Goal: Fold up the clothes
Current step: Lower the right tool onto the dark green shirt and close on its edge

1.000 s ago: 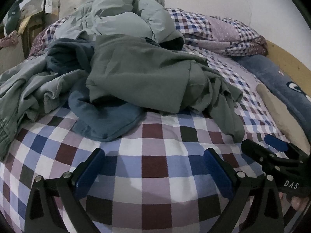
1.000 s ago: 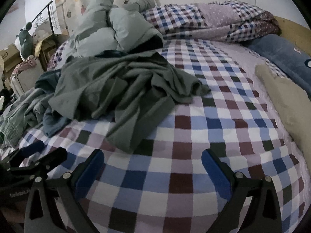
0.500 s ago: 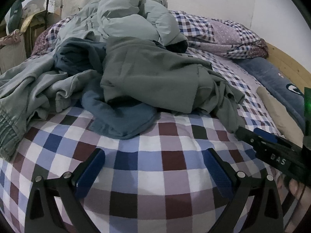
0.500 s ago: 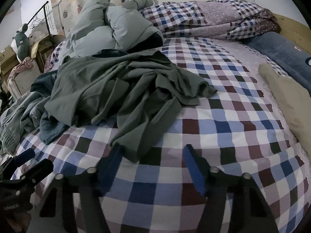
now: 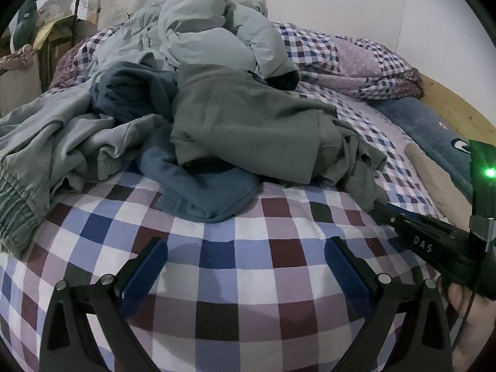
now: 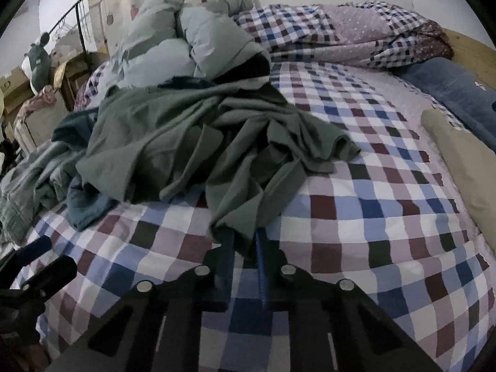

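In the right wrist view the right gripper (image 6: 243,248) is being seen at the lower centre of the frame, its two blue fingers drawn nearly together on the hanging lower corner of the grey-green garment (image 6: 198,142); the fingertips are being partly covered by that cloth, so the exact grip is hard to make out. The garment is lying crumpled across the middle of the frame on the checked bedsheet (image 6: 387,217), and its far edges are being lost under folds. A dark blue garment (image 6: 83,204) is being shown only in part at the left, tucked beneath the grey-green one. In the left wrist view the left gripper (image 5: 245,266) is being held at the bottom of the frame with its fingers spread wide above the bare sheet, nothing between them. At the left edge a pale grey-green garment with an elastic cuff (image 5: 46,161) is being cut off by the lens rim. A light padded jacket (image 5: 204,31) is being piled at the upper centre, hiding what lies behind it. At the lower right, part of a hand (image 5: 465,303) is being glimpsed, mostly cut off.
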Tool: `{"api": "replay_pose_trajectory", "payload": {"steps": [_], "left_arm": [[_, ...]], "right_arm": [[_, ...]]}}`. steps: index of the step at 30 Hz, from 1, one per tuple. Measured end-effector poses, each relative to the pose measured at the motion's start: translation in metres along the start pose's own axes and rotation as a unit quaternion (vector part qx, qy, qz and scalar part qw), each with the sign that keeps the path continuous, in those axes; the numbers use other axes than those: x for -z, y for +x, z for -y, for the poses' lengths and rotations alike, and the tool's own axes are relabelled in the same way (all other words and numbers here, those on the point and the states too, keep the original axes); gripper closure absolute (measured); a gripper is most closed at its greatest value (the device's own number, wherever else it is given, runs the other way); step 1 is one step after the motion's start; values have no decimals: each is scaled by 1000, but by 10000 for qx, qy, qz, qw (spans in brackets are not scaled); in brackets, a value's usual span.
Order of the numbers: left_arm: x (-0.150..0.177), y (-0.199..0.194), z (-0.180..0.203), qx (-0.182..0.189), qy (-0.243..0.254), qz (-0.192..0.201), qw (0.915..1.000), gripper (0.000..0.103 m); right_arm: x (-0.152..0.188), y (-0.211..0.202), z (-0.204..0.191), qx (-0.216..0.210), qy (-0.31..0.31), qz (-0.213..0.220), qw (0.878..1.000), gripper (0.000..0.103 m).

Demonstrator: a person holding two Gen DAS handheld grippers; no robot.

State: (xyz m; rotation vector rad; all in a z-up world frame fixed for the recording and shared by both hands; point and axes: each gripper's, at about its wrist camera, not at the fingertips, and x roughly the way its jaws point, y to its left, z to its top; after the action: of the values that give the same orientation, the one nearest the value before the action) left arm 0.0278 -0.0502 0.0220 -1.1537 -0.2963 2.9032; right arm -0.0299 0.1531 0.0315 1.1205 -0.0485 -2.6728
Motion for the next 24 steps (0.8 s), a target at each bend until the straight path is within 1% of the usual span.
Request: {"api": "replay_pose_trajectory", "payload": {"steps": [8, 12, 16, 18, 19, 21, 22, 24], "left_arm": [[-5, -3, -2, 27, -111, 78, 9999, 0], [-7, -4, 0, 59, -146, 130, 9998, 0], [-8, -2, 5, 78, -98, 148, 9998, 0], [-8, 0, 8, 83, -73, 147, 9998, 0], [-8, 0, 10, 89, -54, 142, 9998, 0], [-6, 2, 14, 95, 0, 128, 9999, 0], [-6, 3, 16, 81, 39, 123, 9999, 0], [-5, 4, 19, 60, 102, 106, 9999, 0]], "right_arm": [[-10, -31, 14, -174, 232, 488, 9984, 101], [-14, -47, 24, -192, 331, 759, 9964, 102], [-15, -51, 38, -266, 572, 713, 9955, 102], [-13, -48, 43, -423, 650, 595, 9952, 102], [-12, -46, 44, -452, 670, 536, 9953, 99], [-11, -40, 44, -450, 669, 396, 9960, 97], [-11, -36, 44, -449, 669, 326, 9962, 94], [-10, -30, 44, -460, 668, 209, 9965, 77]]}}
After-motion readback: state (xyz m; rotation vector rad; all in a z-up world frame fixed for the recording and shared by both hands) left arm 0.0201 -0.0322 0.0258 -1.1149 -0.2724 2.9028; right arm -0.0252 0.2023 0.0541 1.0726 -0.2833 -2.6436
